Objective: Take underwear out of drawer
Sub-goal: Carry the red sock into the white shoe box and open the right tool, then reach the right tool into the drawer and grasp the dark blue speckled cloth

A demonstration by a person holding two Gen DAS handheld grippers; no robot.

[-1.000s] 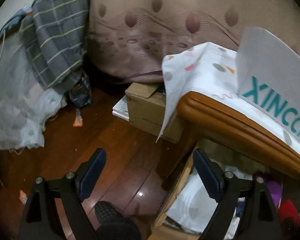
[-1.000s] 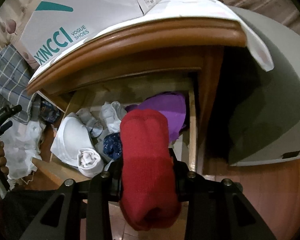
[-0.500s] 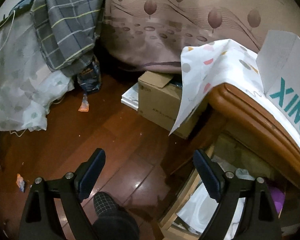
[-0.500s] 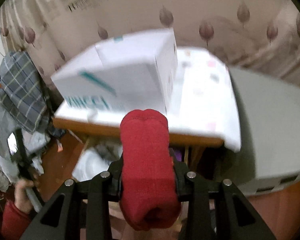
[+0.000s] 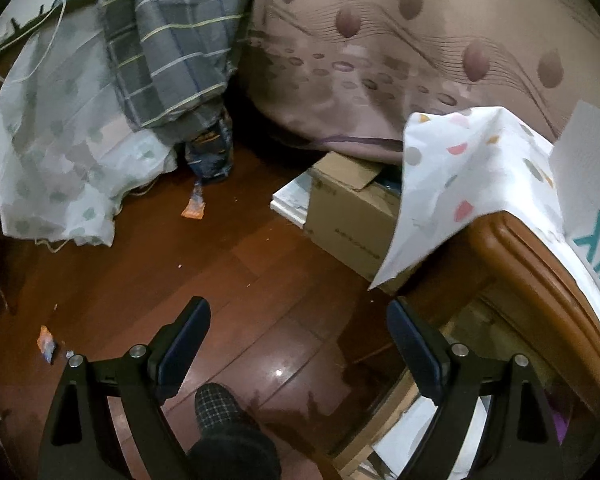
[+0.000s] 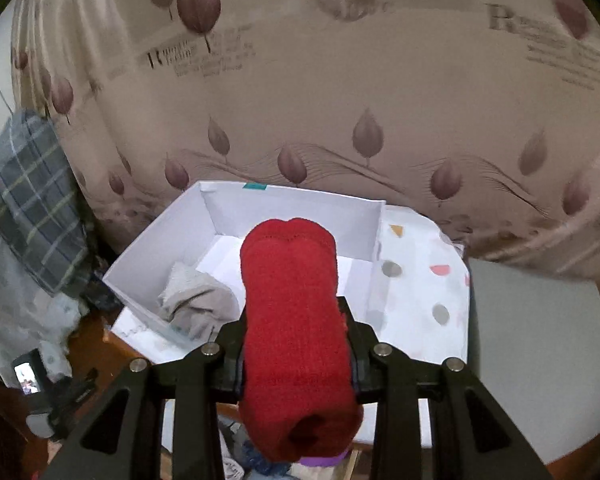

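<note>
The red roll (image 6: 294, 320) of underwear sits pinched between the right gripper's (image 6: 296, 344) jaws, held in the air above the open white box (image 6: 172, 240) on the cloth-covered surface (image 6: 420, 304). A grey garment (image 6: 198, 304) lies in the box. The left gripper's (image 5: 298, 344) jaws are spread wide and empty over the floor (image 5: 220, 264), beside the drawer (image 5: 384, 436).

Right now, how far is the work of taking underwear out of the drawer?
Done: one grey garment already lies in the open white shoe box on the nightstand. In hand: the right gripper is shut on a rolled red garment, held above that box. The left gripper is open and empty over the wooden floor. Left: drop the red roll; more clothes show in the drawer.
</note>
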